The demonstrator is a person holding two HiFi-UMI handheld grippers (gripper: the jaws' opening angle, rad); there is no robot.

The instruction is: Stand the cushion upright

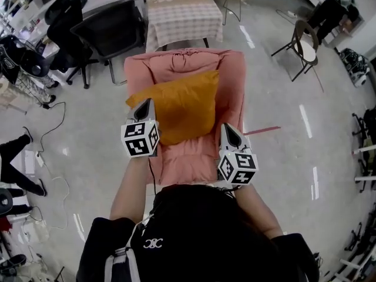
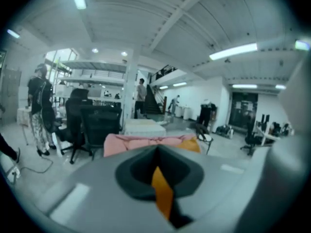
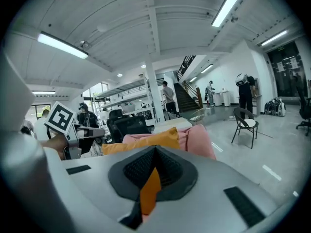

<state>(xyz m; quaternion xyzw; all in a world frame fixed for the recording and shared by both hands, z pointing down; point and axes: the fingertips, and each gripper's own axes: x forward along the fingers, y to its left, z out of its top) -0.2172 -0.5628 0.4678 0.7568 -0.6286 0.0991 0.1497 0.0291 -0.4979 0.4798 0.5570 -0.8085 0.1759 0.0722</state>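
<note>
Orange and plump, the cushion (image 1: 182, 104) rests on a pink armchair (image 1: 235, 81), its upper part tilted against the backrest and its lower edge down on the seat. In the head view it sits skewed, with one corner poking out past the chair's left side.

The left hand-held gripper (image 1: 145, 103) meets the cushion at its left edge. Seen in its own view, the left hand-held gripper (image 2: 156, 152) has its jaws pressed together, with a strip of the orange cushion (image 2: 163, 193) pinched between the pads.

The right hand-held gripper (image 1: 228, 128) sits at the cushion's lower right corner, just beside the armchair's right arm. The right gripper view shows the right hand-held gripper (image 3: 154, 152) closed the same way on a fold of orange fabric. The rest of the cushion (image 3: 141, 142) rises just beyond its tips, in front of the pink backrest.

Both grippers point slightly downward, and each marker cube (image 1: 140, 138) faces the head camera.

Behind the armchair stands a worktop (image 1: 183, 13) draped in a pale checked cloth. Black office chairs (image 1: 111, 31) stand to the left of it. A dark folding chair (image 1: 302, 46) stands well apart on the glossy grey floor (image 1: 282, 134) to the right.
</note>
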